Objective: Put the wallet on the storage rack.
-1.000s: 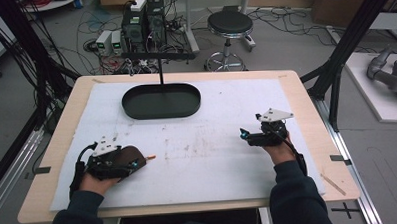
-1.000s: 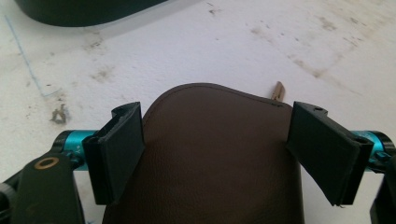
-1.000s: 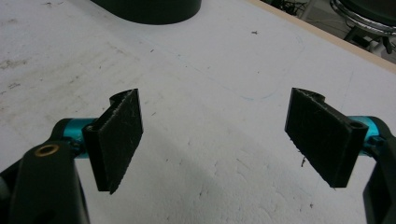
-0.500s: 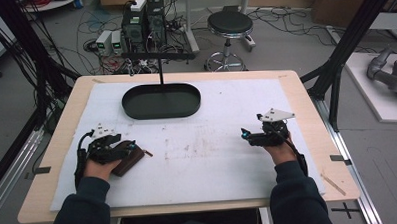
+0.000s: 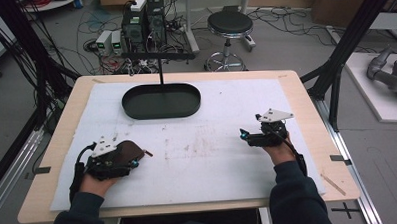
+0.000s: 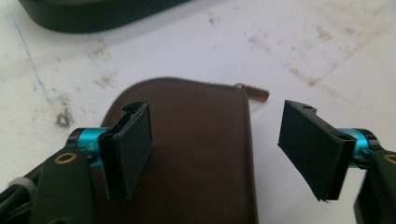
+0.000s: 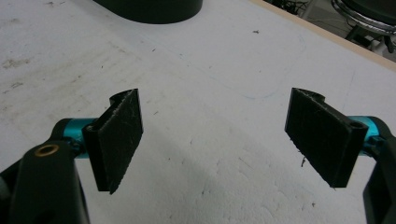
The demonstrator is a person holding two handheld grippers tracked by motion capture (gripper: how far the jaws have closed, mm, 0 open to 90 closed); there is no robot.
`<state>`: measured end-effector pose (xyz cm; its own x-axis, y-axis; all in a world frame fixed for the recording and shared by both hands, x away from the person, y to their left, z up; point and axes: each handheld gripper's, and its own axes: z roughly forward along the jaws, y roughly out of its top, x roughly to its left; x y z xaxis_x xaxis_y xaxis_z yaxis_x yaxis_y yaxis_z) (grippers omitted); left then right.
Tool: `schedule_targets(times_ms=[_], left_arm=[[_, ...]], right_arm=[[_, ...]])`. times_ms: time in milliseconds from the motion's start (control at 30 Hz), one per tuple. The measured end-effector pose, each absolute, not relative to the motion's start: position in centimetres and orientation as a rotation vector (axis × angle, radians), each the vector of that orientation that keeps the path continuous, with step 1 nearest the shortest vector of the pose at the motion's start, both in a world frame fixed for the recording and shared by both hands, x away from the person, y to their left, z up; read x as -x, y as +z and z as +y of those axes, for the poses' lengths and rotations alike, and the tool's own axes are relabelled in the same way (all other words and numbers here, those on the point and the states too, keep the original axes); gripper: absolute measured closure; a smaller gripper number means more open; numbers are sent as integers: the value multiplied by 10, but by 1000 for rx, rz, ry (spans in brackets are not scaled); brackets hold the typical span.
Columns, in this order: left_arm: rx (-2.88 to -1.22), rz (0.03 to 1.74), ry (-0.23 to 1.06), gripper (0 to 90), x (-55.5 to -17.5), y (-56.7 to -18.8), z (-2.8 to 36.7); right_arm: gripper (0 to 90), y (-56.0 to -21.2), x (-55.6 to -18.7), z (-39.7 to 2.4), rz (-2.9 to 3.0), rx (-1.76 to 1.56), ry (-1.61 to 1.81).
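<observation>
Wooden table (image 5: 306, 95), nearly all of its top under a stained white mat (image 5: 221, 116). Beyond the far edge, grey floor with tangled cables, an equipment rack (image 5: 143, 19) and a round black stool (image 5: 229, 23). Dark oval tray (image 5: 161, 101) toward the far side of the mat, slightly left of centre, a thin black post rising at its far rim; tray edge also at the top of both gripper views, well apart from either tool. Brown leather pouch (image 5: 129, 151) flat on the mat at near left, long axis running roughly toward the tray and slightly right; rounded end farthest from the person, a small metal zipper pull (image 6: 254, 92) projecting at its far right corner. Left gripper (image 6: 219, 149) directly over the pouch, jaws spread wide: one pad above the leather, the other out over bare mat past the pouch's right edge, nothing pinched. Right gripper (image 7: 215, 140) near right, well apart from the pouch, low over bare mat, jaws likewise wide apart, nothing between. Scuffs and a faint blue pen line on the mat.
</observation>
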<state>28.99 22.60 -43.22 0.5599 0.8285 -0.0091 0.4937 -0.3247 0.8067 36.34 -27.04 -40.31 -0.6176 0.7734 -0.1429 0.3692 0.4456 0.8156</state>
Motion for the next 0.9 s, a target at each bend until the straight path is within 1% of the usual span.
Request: schedule_targets(times_ms=[167,200,300,600,700,767,900], left_arm=[[-2029,1047,597,245,-299,-434,220],[-2025,1055,606,246,-301,-435,220],[-2006,1067,619,284,-309,-436,223],[-1963,1099,666,288,-329,-439,221],[-1951,1096,675,297,-328,-436,222],[-1954,1056,702,297,-325,-432,226],[-2004,1004,731,251,-318,-432,233]], right_arm=[[194,-404,-364,-270,2200,-953,1058],[194,-404,-365,-270,2199,-957,1060],[194,-403,-364,-271,2194,-961,1062],[194,-403,-364,-271,2196,-959,1061],[194,-403,-364,-271,2195,-964,1059],[194,-403,-364,-272,2196,-963,1060],[194,-404,-364,-272,2197,-963,1058]])
